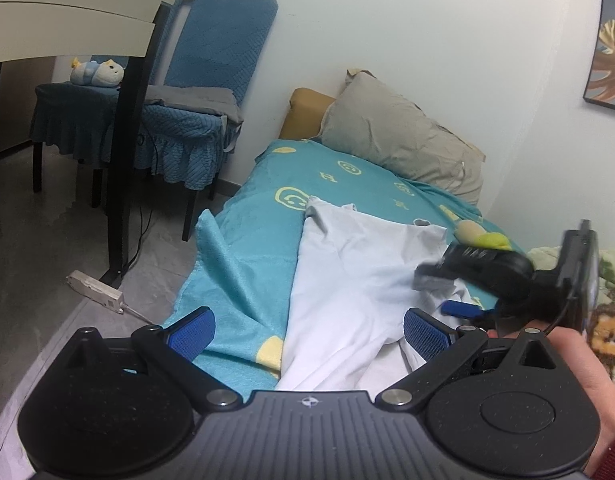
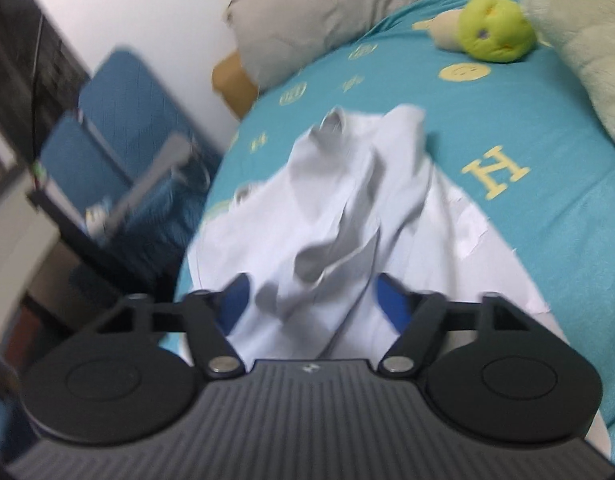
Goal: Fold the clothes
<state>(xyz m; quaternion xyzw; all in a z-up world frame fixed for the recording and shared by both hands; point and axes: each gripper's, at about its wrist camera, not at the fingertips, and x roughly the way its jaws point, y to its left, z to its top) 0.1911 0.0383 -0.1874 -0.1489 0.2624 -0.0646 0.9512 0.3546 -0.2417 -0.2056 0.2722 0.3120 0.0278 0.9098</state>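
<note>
A white garment [image 1: 347, 280] lies on the teal bedspread [image 1: 243, 256], partly folded with a straight left edge. My left gripper [image 1: 307, 330] is open, its blue pads [image 1: 191, 332] spread over the garment's near end and the bedspread. In the right wrist view the same garment [image 2: 347, 208] is rumpled and bunched up between the fingers of my right gripper [image 2: 313, 300], which is open with blue pads [image 2: 391, 300] on either side of the cloth. The right gripper also shows in the left wrist view [image 1: 463, 292], low over the garment's right side.
A beige pillow [image 1: 403, 140] lies at the bed's head against the wall. A green plush toy [image 2: 491, 28] and a pale plush [image 2: 579, 32] sit on the bed's right. A blue-covered chair [image 1: 203, 92], black table leg [image 1: 123, 160] and power strip [image 1: 95, 292] stand on the floor left.
</note>
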